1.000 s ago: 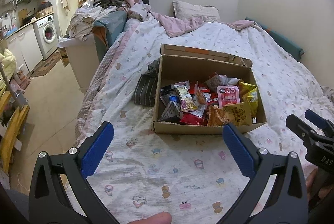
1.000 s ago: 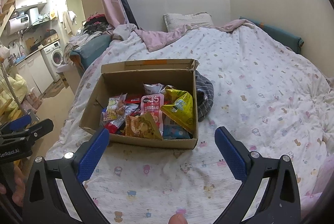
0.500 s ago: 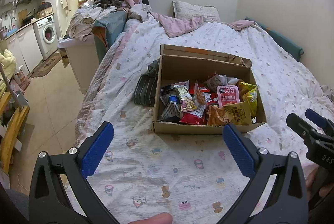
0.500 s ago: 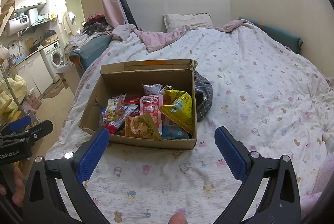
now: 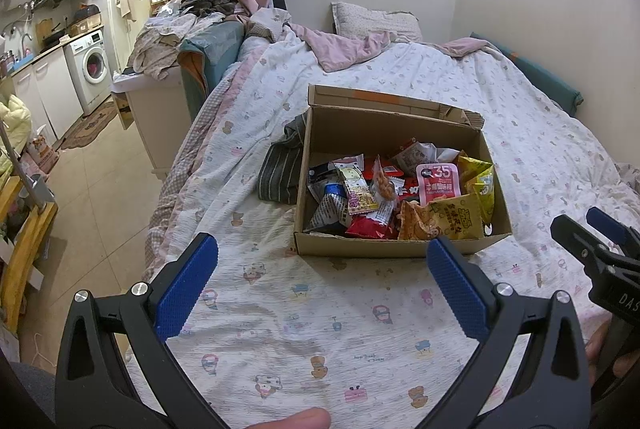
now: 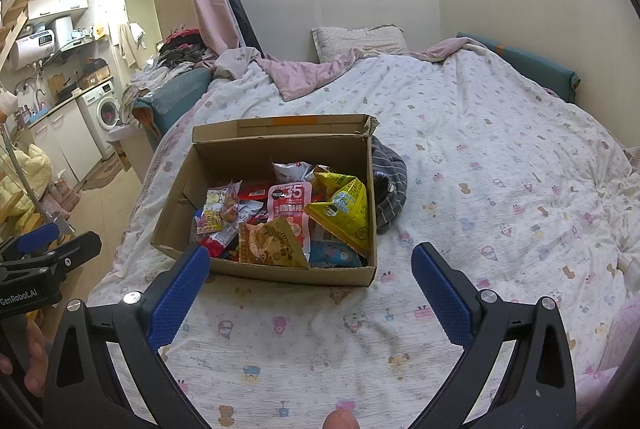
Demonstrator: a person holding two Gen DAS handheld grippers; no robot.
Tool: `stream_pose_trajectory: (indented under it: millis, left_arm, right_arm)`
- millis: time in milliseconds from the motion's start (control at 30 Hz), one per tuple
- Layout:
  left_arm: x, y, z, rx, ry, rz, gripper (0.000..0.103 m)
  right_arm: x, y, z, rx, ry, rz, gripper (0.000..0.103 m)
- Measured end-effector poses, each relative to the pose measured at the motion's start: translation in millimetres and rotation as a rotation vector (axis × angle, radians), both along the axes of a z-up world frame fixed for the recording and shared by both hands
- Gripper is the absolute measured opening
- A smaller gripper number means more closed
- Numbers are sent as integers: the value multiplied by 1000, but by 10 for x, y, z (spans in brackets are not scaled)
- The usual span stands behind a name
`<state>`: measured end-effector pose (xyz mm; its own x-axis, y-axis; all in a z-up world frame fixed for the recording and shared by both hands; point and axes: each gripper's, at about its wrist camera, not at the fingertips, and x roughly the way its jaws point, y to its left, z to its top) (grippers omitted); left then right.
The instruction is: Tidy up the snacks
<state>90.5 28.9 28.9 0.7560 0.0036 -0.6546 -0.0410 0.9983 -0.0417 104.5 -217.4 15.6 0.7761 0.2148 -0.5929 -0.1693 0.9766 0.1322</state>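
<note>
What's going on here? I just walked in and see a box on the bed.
A person holds two grippers over the bed, both aimed at a cardboard box full of snack packets. The left gripper and right gripper have their jaws wide open and hold nothing. No snack has been picked up yet.

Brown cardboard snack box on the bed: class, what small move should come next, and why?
Probably ease the right gripper forward toward the brown cardboard box and the yellow triangular packet on top; both grippers, including the left gripper, hang open, empty and short of it.
</note>
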Motion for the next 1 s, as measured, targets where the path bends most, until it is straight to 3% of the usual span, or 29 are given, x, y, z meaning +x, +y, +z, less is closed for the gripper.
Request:
stream_pose_trajectory:
  millis: [1000]
  left_arm:
    - [-37, -33, -25, 13, -16, -18, 103]
  right_arm:
    - [-28, -76, 48, 31, -36, -20, 103]
